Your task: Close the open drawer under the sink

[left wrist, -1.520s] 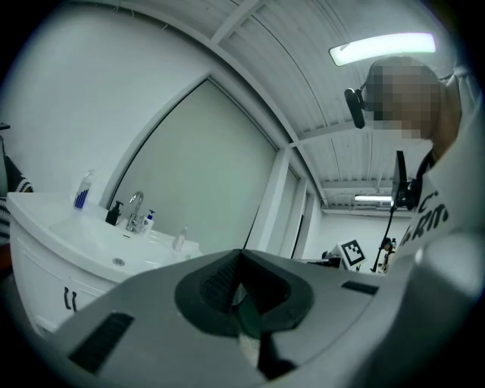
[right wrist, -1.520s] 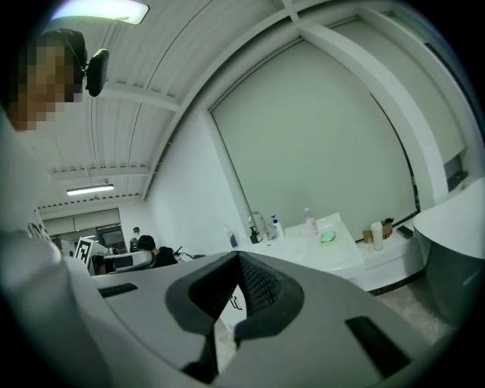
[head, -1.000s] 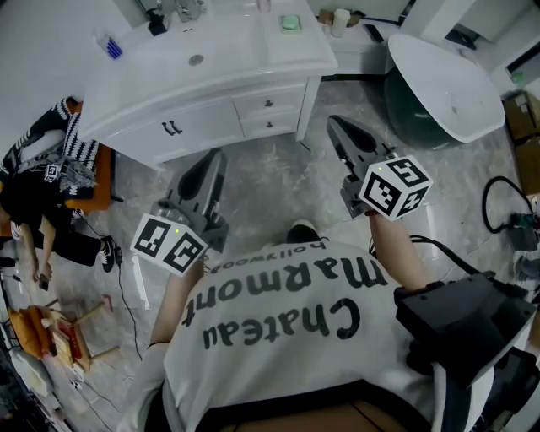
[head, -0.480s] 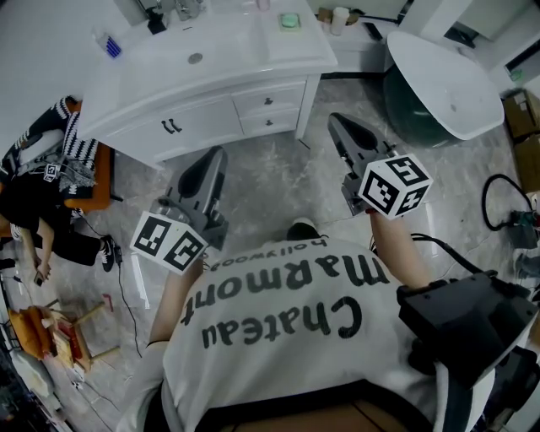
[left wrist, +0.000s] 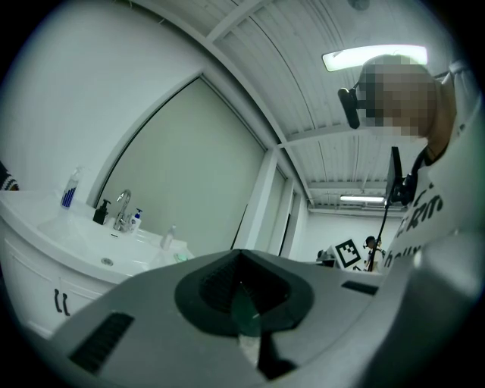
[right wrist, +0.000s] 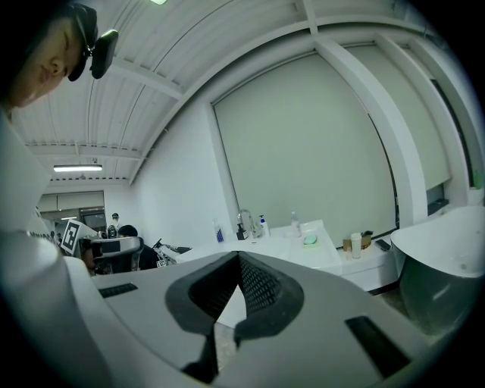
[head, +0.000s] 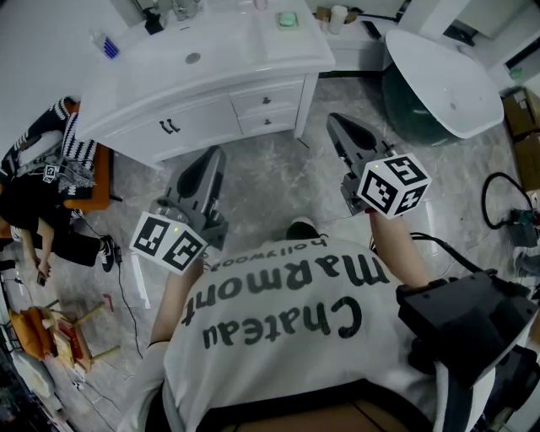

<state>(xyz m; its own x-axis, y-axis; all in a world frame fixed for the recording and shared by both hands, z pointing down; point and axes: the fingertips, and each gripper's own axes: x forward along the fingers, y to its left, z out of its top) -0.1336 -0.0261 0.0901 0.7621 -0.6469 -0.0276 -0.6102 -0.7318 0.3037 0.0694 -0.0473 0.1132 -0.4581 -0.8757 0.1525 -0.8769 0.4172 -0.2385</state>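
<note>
White drawers [head: 268,102] show only in my head view; shirt [head: 253,354] reads "Chateau Marmont"; left gripper [head: 212,159], right gripper [head: 337,124] closed, empty.

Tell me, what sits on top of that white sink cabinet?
A faucet, a blue-striped bottle, a dark pump bottle and a green bar, likely soap. What the drawers below hold is covered by their fronts.

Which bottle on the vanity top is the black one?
The pump bottle just left of the tap in the head view; the blue-striped bottle and the others are light.
</note>
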